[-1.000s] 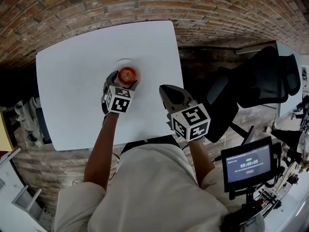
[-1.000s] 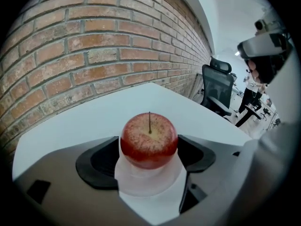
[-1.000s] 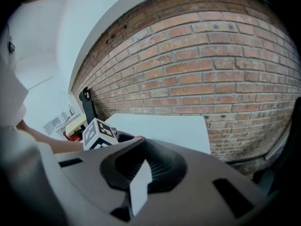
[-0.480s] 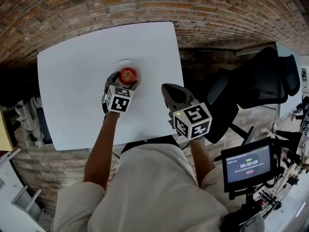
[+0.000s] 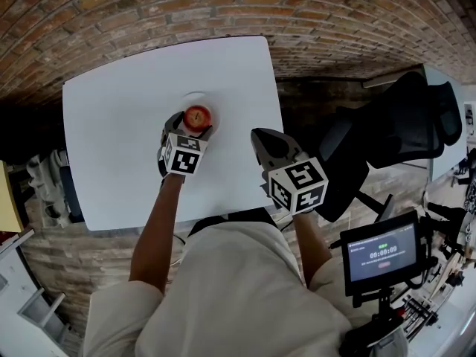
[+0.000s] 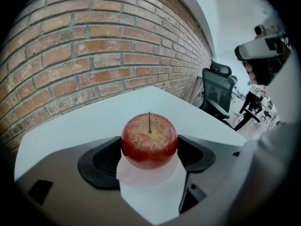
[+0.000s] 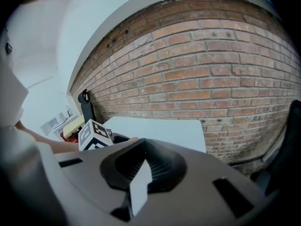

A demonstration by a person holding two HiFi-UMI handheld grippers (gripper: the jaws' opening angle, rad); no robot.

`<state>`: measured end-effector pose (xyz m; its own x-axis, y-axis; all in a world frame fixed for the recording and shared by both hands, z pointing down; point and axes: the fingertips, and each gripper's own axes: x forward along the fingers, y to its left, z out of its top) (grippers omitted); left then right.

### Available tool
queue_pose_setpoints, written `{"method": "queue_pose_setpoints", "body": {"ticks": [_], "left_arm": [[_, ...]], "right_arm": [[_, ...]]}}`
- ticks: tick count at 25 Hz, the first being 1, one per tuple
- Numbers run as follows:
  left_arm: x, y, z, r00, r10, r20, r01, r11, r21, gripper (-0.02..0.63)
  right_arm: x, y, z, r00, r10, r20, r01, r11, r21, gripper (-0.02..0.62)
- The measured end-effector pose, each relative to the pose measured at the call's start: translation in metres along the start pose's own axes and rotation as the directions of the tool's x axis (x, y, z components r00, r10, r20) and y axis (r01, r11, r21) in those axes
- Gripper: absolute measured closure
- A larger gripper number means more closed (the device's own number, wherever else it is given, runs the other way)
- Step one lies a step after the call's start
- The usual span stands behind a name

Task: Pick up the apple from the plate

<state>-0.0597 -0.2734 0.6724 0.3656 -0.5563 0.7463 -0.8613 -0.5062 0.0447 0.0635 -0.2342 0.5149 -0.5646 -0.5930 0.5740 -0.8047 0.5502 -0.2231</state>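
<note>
1. Head view: a brick wall (image 5: 223,6) runs across behind the apple (image 5: 197,116), past the far edge of the white counter (image 5: 111,147).
2. That counter spreads out under the apple on every side, widest to the apple's left.
3. A black office chair (image 5: 401,125) stands well off to the right of the apple, clear of the counter.
4. A small dark screen (image 5: 383,253) on a stand sits farther right of the apple and nearer the person.
5. The right tongs (image 5: 260,138) hang near the apple, to its right and a little closer to the person. They are clenched with only a thin slit between the jaws, and nothing is in them.
6. The left tongs (image 5: 195,123) are clamped on the apple, one dark pad pressed against each side of it.
7. A white plate (image 5: 195,97) lies directly below the apple. I cannot tell whether the two are touching.
8. The apple is red, with its stem pointing straight up.
</note>
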Motion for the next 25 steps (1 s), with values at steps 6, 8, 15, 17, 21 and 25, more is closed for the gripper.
{"method": "queue_pose_setpoints", "body": {"ticks": [6, 8, 15, 17, 21, 25], "left_arm": [[-0.034, 0.001, 0.002, 0.999, 0.016, 0.032, -0.016, 1.0, 0.009, 0.229], [-0.041, 0.001, 0.003, 0.999, 0.018, 0.043, -0.018, 1.0, 0.015, 0.229], [-0.057, -0.003, 0.014, 0.997, 0.015, 0.071, -0.018, 0.999, 0.037, 0.229], [-0.065, -0.002, 0.019, 0.996, 0.019, 0.088, -0.023, 0.999, 0.046, 0.229], [-0.076, -0.001, 0.029, 0.993, 0.019, 0.119, -0.026, 0.998, 0.057, 0.229], [-0.086, -0.002, 0.039, 0.989, 0.016, 0.145, -0.027, 0.997, 0.073, 0.229]], "right_arm": [[-0.018, 0.023, 0.002, 1.0, -0.009, 0.021, 0.009, 1.0, -0.002, 0.592], [-0.022, 0.026, 0.003, 0.999, -0.014, 0.031, 0.014, 1.0, -0.004, 0.592], [-0.034, 0.034, 0.016, 0.997, -0.019, 0.073, 0.02, 1.0, -0.023, 0.592], [-0.039, 0.041, 0.023, 0.996, -0.017, 0.092, 0.02, 0.999, -0.038, 0.592], [-0.043, 0.049, 0.036, 0.992, -0.014, 0.124, 0.022, 0.998, -0.065, 0.592], [-0.045, 0.051, 0.045, 0.989, -0.013, 0.146, 0.025, 0.996, -0.08, 0.592]]}}
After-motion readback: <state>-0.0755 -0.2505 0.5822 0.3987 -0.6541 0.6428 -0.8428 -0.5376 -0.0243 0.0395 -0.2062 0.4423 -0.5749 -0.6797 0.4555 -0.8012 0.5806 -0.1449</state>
